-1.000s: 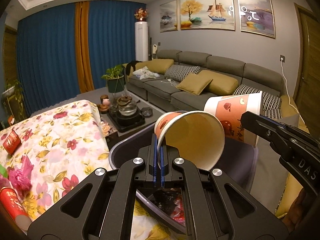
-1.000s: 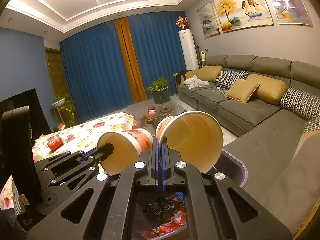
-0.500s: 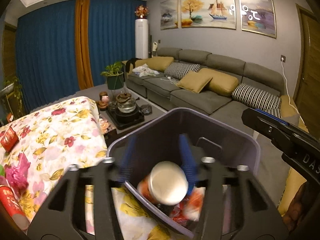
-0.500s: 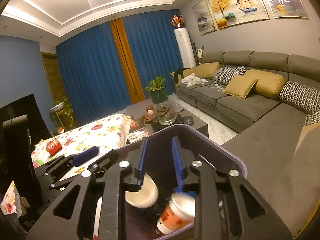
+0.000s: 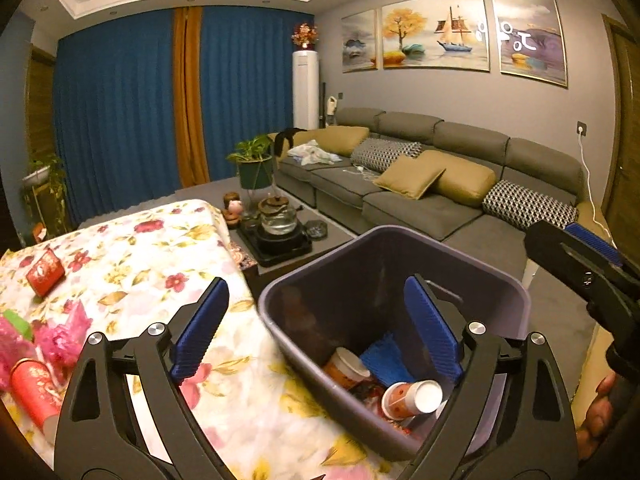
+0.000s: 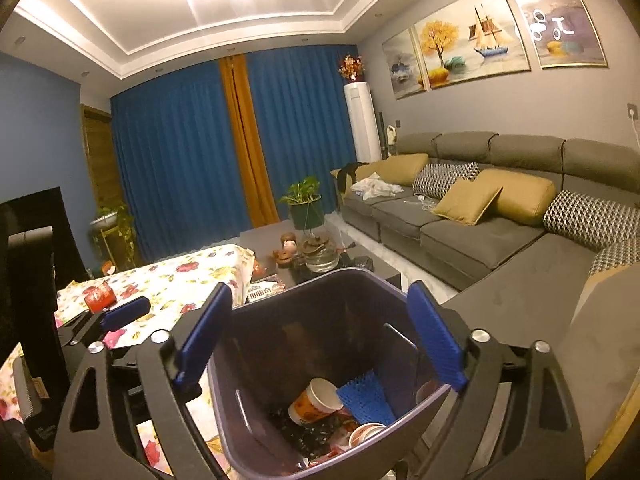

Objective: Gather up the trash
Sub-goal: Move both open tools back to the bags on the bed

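A dark purple trash bin (image 5: 472, 256) (image 6: 320, 280) stands beside the floral-clothed table (image 5: 132, 248). Two paper cups lie inside it, one (image 5: 346, 368) (image 6: 316, 398) and another (image 5: 412, 398) (image 6: 366, 432), with a blue mesh piece (image 6: 362, 398) and dark wrappers. My left gripper (image 5: 316, 332) is open and empty above the bin's near rim. My right gripper (image 6: 320, 340) is open and empty above the bin; it also shows at the right of the left wrist view (image 5: 580, 264). Red packets (image 5: 45, 267) (image 5: 32, 380) and pink wrappers (image 5: 60, 332) lie on the table.
A grey sectional sofa (image 5: 420, 200) with cushions runs along the right. A low tea table with a glass kettle (image 5: 278, 220) stands beyond the bin. A potted plant (image 5: 254, 164) and blue curtains are at the back. A dark monitor (image 6: 32, 240) is at the left.
Both grippers opened and let go of their paper cups, which fell into the bin. Both grippers now hang wide open over it.
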### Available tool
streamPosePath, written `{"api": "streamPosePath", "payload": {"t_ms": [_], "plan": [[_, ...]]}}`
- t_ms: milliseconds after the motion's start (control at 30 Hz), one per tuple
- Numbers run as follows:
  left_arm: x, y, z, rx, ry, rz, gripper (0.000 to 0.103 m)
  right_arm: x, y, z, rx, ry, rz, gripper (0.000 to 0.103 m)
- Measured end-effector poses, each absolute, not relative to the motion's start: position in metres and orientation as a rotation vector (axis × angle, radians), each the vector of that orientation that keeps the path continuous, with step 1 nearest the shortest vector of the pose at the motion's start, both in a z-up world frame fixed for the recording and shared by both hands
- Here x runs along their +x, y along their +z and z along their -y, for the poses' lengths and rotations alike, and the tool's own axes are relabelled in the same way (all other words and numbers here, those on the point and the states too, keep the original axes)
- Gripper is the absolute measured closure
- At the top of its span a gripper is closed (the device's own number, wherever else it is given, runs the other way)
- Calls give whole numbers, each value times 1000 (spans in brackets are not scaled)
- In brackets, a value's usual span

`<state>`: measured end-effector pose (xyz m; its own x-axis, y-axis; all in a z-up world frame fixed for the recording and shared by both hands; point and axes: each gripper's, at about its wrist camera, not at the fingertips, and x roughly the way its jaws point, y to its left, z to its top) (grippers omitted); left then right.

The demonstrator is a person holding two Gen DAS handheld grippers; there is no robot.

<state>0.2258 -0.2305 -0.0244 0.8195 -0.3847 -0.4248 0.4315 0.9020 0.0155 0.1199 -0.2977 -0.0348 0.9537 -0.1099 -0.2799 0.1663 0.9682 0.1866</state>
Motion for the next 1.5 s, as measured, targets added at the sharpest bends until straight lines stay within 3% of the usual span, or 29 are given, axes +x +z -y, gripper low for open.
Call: {"api": "streamPosePath", "payload": {"t_ms": [267,800,1500], "plan": [[210,-18,192,96,-362,-414,12,114,-33,286,196,-132,-273,8],[178,-8,84,34,-158,-382,12,107,-28,207,172,-12,-281,8],[146,-24,-134,-54,228,-383,12,146,-39,23,74,301,-357,8]]}}
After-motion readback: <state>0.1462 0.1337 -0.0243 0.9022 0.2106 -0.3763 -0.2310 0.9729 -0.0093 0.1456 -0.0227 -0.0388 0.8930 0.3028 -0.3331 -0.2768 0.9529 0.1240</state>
